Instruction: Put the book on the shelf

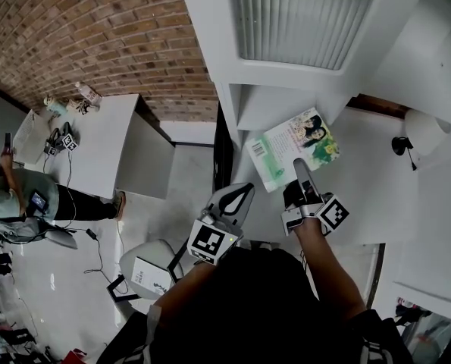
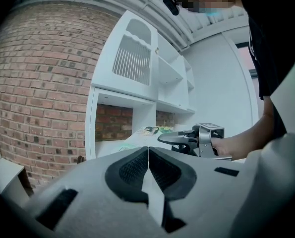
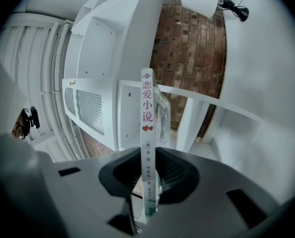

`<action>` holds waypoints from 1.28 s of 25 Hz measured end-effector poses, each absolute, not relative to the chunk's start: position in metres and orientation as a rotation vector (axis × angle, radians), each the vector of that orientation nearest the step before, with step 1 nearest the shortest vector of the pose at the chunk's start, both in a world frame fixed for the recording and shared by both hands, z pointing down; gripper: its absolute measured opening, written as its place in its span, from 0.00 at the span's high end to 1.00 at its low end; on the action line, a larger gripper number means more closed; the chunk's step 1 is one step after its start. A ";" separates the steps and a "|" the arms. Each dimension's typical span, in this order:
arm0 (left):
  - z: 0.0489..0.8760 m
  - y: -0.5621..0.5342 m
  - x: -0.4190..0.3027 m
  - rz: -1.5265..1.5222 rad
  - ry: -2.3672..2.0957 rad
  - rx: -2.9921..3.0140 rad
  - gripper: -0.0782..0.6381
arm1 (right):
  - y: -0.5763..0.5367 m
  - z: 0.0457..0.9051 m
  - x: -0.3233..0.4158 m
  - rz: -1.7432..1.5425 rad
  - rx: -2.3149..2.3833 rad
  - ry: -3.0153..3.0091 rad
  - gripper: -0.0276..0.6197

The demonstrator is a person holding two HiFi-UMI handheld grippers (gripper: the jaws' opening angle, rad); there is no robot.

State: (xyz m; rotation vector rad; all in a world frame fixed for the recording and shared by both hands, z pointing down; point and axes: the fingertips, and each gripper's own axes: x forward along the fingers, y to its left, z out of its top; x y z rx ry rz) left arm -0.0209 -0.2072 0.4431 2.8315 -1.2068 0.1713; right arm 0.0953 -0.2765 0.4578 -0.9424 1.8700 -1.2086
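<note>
1. The right gripper's [image 3: 148, 157] jaws stand a narrow way apart, pressed on the book [image 3: 147, 125]. Its white spine, printed with red characters and two small hearts, runs up between the dark pads.
2. The left gripper's [image 2: 148, 152] jaws are closed flush together, with nothing between them.
3. In the head view the book [image 1: 295, 149] shows its green illustrated cover face up. The right gripper [image 1: 301, 169] holds it at its near edge. It is over the white ledge [image 1: 361, 203] at the foot of the shelf unit [image 1: 233, 44], just in front of an open compartment – whether it rests on the ledge cannot be told.
4. The left gripper [image 1: 236, 196] hangs just beside the right one, to its left, short of the ledge and apart from the book.
5. Farther out – a brick wall [image 1: 96, 29] stands behind the shelf unit, and a white table [image 1: 96, 142] stands against it at the left.
</note>
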 end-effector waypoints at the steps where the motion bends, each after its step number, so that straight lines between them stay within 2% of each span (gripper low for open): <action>1: 0.443 -0.208 -0.023 0.174 -1.212 2.828 0.87 | -0.279 0.459 0.094 -1.217 -0.941 1.856 0.84; 32: 0.467 -0.217 -0.046 0.156 -1.249 2.682 0.87 | -0.390 0.499 0.076 -1.376 -1.020 1.455 0.84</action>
